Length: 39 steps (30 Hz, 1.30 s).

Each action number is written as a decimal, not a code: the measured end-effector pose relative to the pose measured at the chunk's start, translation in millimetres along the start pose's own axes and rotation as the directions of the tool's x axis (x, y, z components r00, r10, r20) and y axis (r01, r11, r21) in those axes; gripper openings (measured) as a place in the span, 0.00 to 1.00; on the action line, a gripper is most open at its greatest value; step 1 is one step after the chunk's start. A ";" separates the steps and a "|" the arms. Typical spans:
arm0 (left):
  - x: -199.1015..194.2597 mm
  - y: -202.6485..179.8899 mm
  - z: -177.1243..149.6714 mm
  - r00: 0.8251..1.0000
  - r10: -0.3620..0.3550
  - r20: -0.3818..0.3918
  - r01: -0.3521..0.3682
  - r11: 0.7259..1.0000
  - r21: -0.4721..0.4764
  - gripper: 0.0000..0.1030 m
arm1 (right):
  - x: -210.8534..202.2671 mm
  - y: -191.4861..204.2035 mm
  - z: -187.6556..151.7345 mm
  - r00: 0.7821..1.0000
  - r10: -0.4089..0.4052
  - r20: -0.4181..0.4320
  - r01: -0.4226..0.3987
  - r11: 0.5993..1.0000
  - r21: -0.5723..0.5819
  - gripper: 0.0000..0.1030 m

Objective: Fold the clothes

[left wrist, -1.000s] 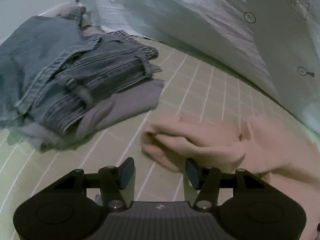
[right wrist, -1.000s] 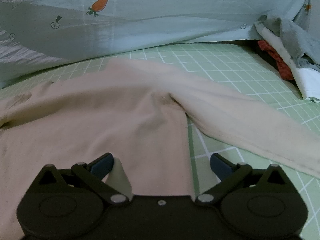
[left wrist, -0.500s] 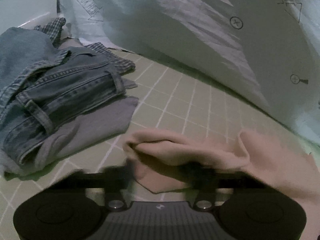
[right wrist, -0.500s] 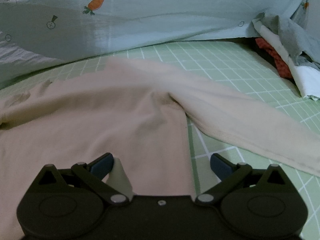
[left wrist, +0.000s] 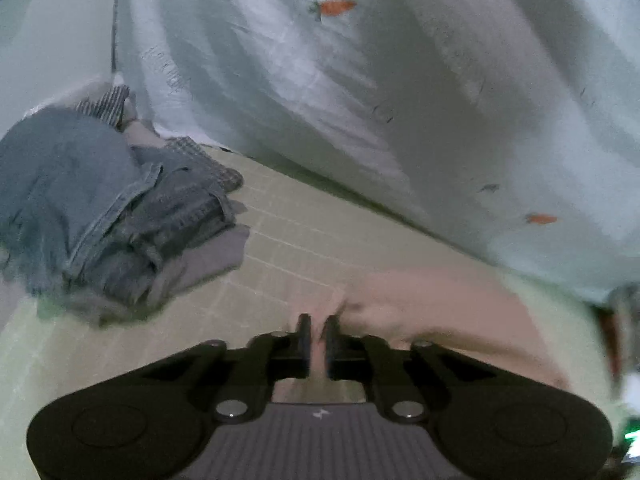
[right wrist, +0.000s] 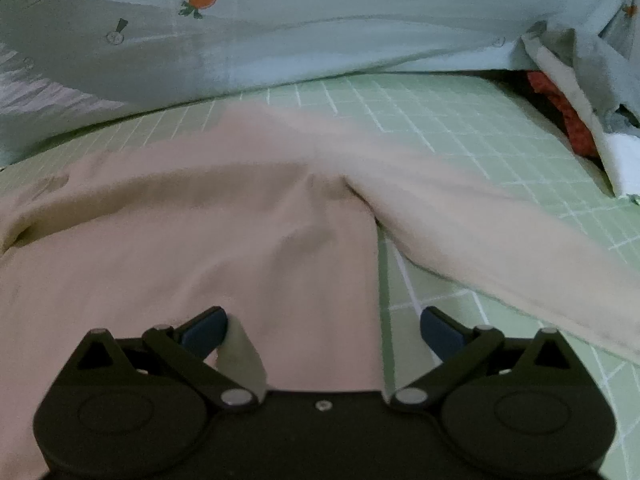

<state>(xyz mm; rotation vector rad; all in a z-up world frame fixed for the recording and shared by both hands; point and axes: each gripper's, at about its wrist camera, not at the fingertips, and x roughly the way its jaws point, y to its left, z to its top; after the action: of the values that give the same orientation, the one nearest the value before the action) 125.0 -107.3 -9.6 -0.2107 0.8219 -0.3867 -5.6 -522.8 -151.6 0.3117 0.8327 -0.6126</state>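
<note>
One beige top [right wrist: 200,248] flat on bed [right wrist: 460,128], sleeve [right wrist: 480,232] running out right. Left tool [left wrist: 316,332] pinching cuff [left wrist: 340,308]; right tool [right wrist: 324,328] wide. One folded pile [left wrist: 120,216].

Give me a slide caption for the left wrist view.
Left gripper pinching a beige sleeve beside folded jeans on a green checked sheet.

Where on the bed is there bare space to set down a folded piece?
Bare green sheet lies between the jeans stack and the beige top, below the carrot-print duvet. Another patch lies beyond the sleeve. The far-right clothes heap is crowded.
</note>
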 end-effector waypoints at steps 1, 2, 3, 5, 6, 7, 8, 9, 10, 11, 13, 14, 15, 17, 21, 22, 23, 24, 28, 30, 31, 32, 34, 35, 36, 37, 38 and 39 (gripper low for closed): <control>-11.5 -0.8 -1.4 1.000 -0.016 -0.002 0.016 0.999 -0.028 0.00 | -2.1 -0.5 -1.2 1.000 0.003 -0.010 -0.003 1.000 0.001 1.00; -23.3 -0.9 -3.5 1.000 -0.030 -0.002 0.030 0.998 -0.061 0.00 | -4.2 -1.0 -2.6 1.000 0.005 -0.020 -0.005 1.000 0.001 1.00; -34.0 -1.7 -6.1 0.999 -0.033 0.000 0.032 0.996 -0.082 0.00 | -6.8 -1.4 -4.9 1.000 0.008 -0.026 -0.008 1.000 0.000 1.00; -50.8 -6.3 -13.2 1.000 0.009 0.007 -0.009 0.997 -0.074 0.00 | -13.0 -2.1 -11.8 0.999 0.013 -0.031 -0.013 1.000 -0.002 1.00; -57.3 -8.7 -16.9 0.999 0.036 0.010 -0.036 0.998 -0.060 0.00 | -16.2 -2.4 -15.4 0.999 0.015 -0.034 -0.015 1.000 -0.003 1.00; -58.3 -10.3 -21.4 0.998 0.069 0.005 -0.068 0.997 -0.032 0.00 | -20.2 -2.4 -20.1 0.999 0.015 -0.034 -0.015 1.000 -0.004 1.00; -55.8 -9.7 -26.4 0.996 0.089 -0.010 -0.090 0.996 -0.012 0.00 | -24.1 -2.4 -24.7 0.999 0.015 -0.034 -0.015 1.000 -0.004 1.00; -53.0 -7.3 -31.1 0.994 0.107 -0.027 -0.107 0.994 -0.003 0.00 | -28.0 -2.1 -29.3 0.999 0.013 -0.034 -0.013 1.000 -0.001 1.00; -49.2 -1.6 -34.6 0.992 0.119 -0.046 -0.119 0.993 -0.011 0.00 | -32.0 -1.6 -34.2 0.999 0.012 -0.034 -0.012 1.000 0.002 1.00; -44.8 4.2 -37.3 0.990 0.129 -0.059 -0.130 0.991 -0.018 0.00 | -36.9 -0.3 -40.0 0.999 0.008 -0.037 -0.008 1.000 0.005 1.00; -38.5 17.8 -38.9 0.988 0.137 -0.064 -0.139 0.990 -0.030 0.01 | -47.0 3.4 -51.4 0.999 0.003 -0.047 -0.003 1.000 0.009 1.00; -34.5 27.5 -38.1 0.989 0.135 -0.064 -0.138 0.989 -0.045 0.01 | -51.9 5.5 -56.7 0.999 0.001 -0.053 -0.001 1.000 0.010 1.00; -29.6 38.1 -36.3 0.989 0.134 -0.066 -0.138 0.988 -0.063 0.01 | -55.5 7.2 -60.9 0.998 -0.003 -0.057 0.004 1.000 0.011 1.00; -20.2 57.3 -30.0 0.983 0.176 -0.056 -0.179 0.982 -0.055 0.01 | -63.4 11.9 -70.3 0.998 -0.021 -0.061 0.022 0.999 0.027 1.00; -1.1 81.1 -23.7 0.975 0.211 -0.068 -0.207 0.976 0.062 0.21 | -76.4 20.4 -85.4 0.994 -0.081 -0.073 0.088 0.991 0.101 1.00; 0.5 84.7 -26.4 0.982 0.174 -0.073 -0.168 0.982 0.081 0.32 | -78.9 24.4 -89.1 0.993 -0.098 -0.068 0.105 0.988 0.111 1.00; 1.7 84.9 -31.4 0.986 0.145 -0.077 -0.137 0.984 0.110 0.50 | -81.5 28.3 -92.8 0.991 -0.115 -0.062 0.122 0.985 0.121 1.00; 3.1 81.9 -38.1 0.988 0.128 -0.082 -0.115 0.981 0.156 0.59 | -84.0 32.1 -96.4 0.990 -0.132 -0.056 0.139 0.982 0.132 1.00; 8.9 63.8 -69.4 0.988 0.099 -0.115 -0.051 0.931 0.361 0.76 | -93.0 43.5 -110.4 0.983 -0.179 -0.035 0.182 0.964 0.193 1.00; 10.9 56.2 -83.6 0.986 0.102 -0.136 -0.032 0.897 0.440 0.81 | -96.3 51.1 -113.8 0.980 -0.196 -0.041 0.200 0.956 0.214 1.00; 13.4 53.8 -90.0 0.983 0.113 -0.146 -0.031 0.880 0.475 0.82 | -97.2 53.5 -114.5 0.978 -0.203 -0.043 0.207 0.953 0.220 1.00; 18.3 54.0 -95.2 0.978 0.141 -0.155 -0.045 0.864 0.501 0.82 | -98.0 56.0 -115.0 0.976 -0.213 -0.045 0.217 0.950 0.224 1.00; 27.1 59.4 -101.1 0.966 0.187 -0.176 -0.070 0.851 0.520 0.82 | -99.7 59.5 -115.7 0.973 -0.223 -0.051 0.229 0.946 0.229 1.00; 30.5 63.9 -102.2 0.961 0.203 -0.187 -0.080 0.852 0.518 0.82 | -99.5 59.8 -115.8 0.973 -0.227 -0.051 0.233 0.945 0.232 1.00; 31.7 69.4 -101.5 0.958 0.211 -0.193 -0.087 0.857 0.507 0.82 | -99.4 60.2 -115.8 0.972 -0.231 -0.052 0.236 0.943 0.235 1.00; 31.6 75.4 -99.7 0.956 0.220 -0.193 -0.098 0.862 0.497 0.82 | -99.2 60.6 -115.9 0.971 -0.234 -0.053 0.240 0.941 0.237 1.00; 32.1 82.6 -97.3 0.955 0.230 -0.189 -0.112 0.865 0.489 0.82 | -99.1 61.0 -116.0 0.970 -0.238 -0.053 0.244 0.940 0.240 1.00; 32.1 89.5 -94.9 0.953 0.240 -0.184 -0.126 0.866 0.483 0.82 | -99.0 61.6 -116.2 0.969 -0.242 -0.053 0.248 0.938 0.243 1.00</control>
<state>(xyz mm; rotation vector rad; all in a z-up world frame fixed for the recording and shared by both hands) 96.6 -42.3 -123.7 0.3732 0.9511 -0.4227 -87.6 -380.1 -148.8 0.4465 0.8240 -0.9523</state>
